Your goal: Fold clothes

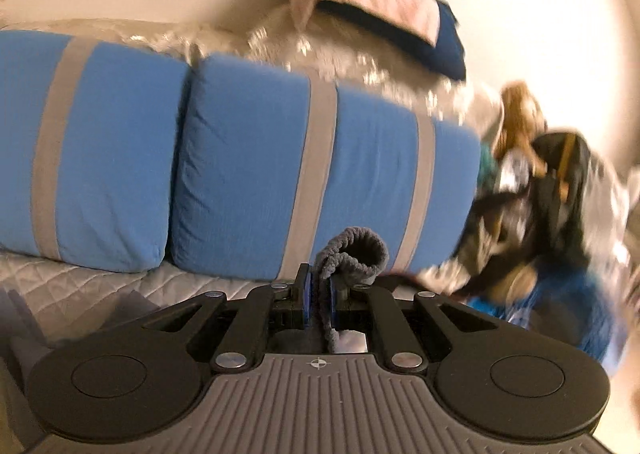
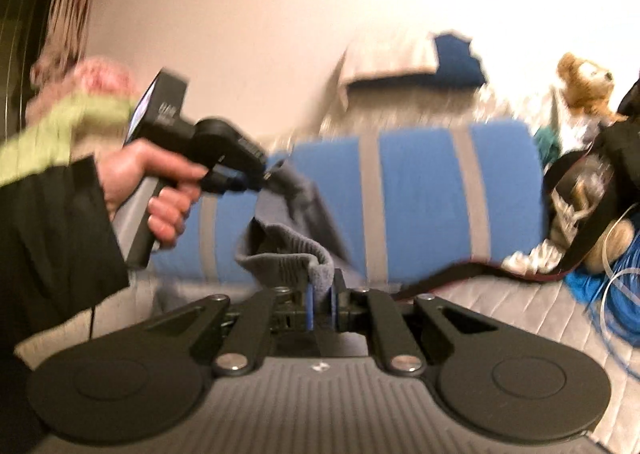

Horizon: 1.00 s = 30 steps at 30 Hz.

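Grey knit garment (image 2: 288, 254) pinched at two edges, left gripper (image 1: 319, 296) and right gripper (image 2: 322, 304) both clenched on it, hung mid-air at 12 o'clock before blue cushions (image 1: 248, 166), likely spread for first fold.

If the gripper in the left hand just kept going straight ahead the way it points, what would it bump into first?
Most likely the blue cushion with grey stripes, which fills the view straight ahead of the left gripper. The gripper is shut on a grey knitted sock, which would touch first. How far off the cushion is cannot be judged.
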### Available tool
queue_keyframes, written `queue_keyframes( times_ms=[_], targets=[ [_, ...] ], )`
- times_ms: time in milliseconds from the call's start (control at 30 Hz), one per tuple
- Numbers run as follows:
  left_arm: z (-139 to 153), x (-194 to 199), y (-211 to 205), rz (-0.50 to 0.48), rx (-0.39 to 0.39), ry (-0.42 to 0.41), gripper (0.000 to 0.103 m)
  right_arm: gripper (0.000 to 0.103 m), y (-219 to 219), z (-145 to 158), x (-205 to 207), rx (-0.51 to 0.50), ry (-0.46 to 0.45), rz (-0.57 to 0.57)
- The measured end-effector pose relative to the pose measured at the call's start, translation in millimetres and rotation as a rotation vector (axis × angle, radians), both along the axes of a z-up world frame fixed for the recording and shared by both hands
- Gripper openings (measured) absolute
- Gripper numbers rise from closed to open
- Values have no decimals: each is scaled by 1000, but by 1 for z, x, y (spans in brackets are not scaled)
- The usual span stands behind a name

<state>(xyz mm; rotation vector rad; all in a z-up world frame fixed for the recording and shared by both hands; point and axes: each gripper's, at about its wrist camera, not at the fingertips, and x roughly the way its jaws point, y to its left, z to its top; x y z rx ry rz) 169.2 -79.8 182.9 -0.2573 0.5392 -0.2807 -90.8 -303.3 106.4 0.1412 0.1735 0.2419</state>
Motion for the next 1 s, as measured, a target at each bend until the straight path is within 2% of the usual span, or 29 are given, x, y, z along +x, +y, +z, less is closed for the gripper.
queue_keyframes(
  times_ms=[167, 267, 333, 467, 667, 867, 1000],
  targets=[
    [60, -10, -25, 13, -74, -26, 8, 8, -42, 47, -13, 106, -57, -27],
    [84, -14, -52, 16, -100, -50, 8, 8, -66, 61, -20, 157, -58, -68],
    [92, -11, -76, 16, -114, -60, 8, 8, -80, 59, -21, 172, -41, -114],
    [76, 7, -128, -8, -109, -38, 7, 8, -109, 40, -17, 214, 17, -194],
    [28, 36, -208, -61, -33, -4, 7, 8, -165, -6, -2, 301, 131, -311],
    [-5, 66, -282, -114, 49, -40, 7, 8, -209, -38, 17, 318, 196, -388],
    [-32, 87, -319, -131, 33, -25, 9, 7, -238, -60, 38, 332, 248, -438]
  ],
)
